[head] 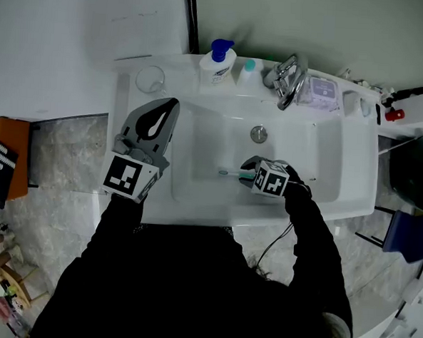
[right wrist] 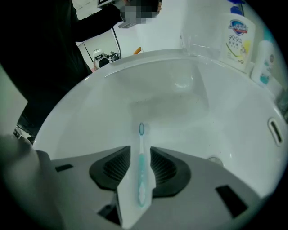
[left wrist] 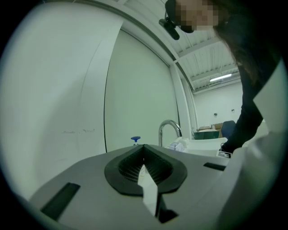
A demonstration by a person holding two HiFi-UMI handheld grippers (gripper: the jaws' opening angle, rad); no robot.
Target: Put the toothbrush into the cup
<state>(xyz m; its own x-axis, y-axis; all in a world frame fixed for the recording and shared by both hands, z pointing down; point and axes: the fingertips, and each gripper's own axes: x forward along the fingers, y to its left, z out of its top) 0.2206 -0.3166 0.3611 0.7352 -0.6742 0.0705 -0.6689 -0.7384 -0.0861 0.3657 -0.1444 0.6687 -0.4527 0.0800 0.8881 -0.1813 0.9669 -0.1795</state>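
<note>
"999" on the soap bottle [right wrist: 237, 38] (other print too blurred)

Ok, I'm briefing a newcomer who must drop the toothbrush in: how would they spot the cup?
Find the white ceramic washbasin and look along its back ledge. At the ledge's left end, left of the white pump bottle with the blue top, stands the clear glass cup: see-through, without cap or label, unlike the bottles.

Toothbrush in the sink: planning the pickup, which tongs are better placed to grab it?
Right. The right tongs stand open astride the teal-and-white plastic toothbrush in the white basin; the left tongs are shut, over its rim.
</note>
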